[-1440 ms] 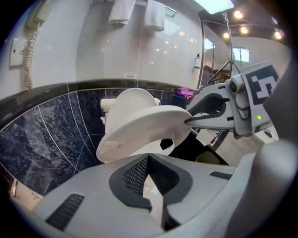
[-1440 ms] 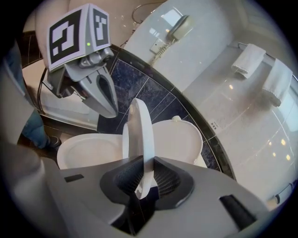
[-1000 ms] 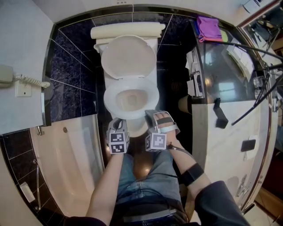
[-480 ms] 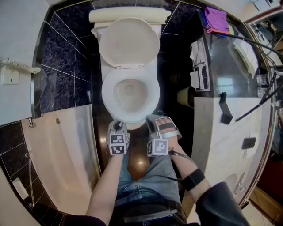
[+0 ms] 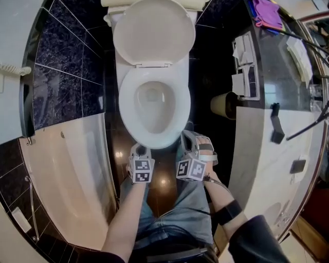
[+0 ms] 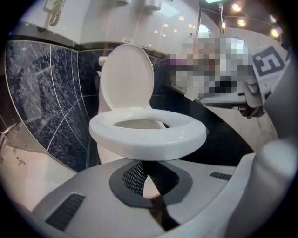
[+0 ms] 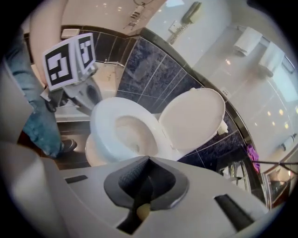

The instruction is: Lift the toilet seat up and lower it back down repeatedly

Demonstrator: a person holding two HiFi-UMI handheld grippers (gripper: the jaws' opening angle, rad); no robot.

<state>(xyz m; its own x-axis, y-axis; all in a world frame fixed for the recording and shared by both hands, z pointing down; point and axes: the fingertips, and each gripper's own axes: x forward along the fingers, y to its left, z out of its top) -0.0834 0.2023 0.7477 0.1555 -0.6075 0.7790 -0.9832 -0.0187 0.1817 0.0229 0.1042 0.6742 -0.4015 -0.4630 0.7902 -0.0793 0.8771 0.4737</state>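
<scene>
You face glossy dark blue marbled wall tiles (image 5: 61, 77) at 10 o'clock. A pale bathtub (image 5: 67, 174) curves at 8 o'clock. Opposite, at 3 o'clock, stands a light stone counter (image 5: 257, 154), with a purple cloth (image 5: 267, 13) up at 1 o'clock. The dark floor (image 5: 163, 190) mirrors ceiling lights.

Cistern (image 5: 114, 2) cut by top edge, purple cloth (image 5: 267, 13) partly cropped

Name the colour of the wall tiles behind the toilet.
The wall tiles are dark blue, pale-veined marble; clearest in the left gripper view.
</scene>
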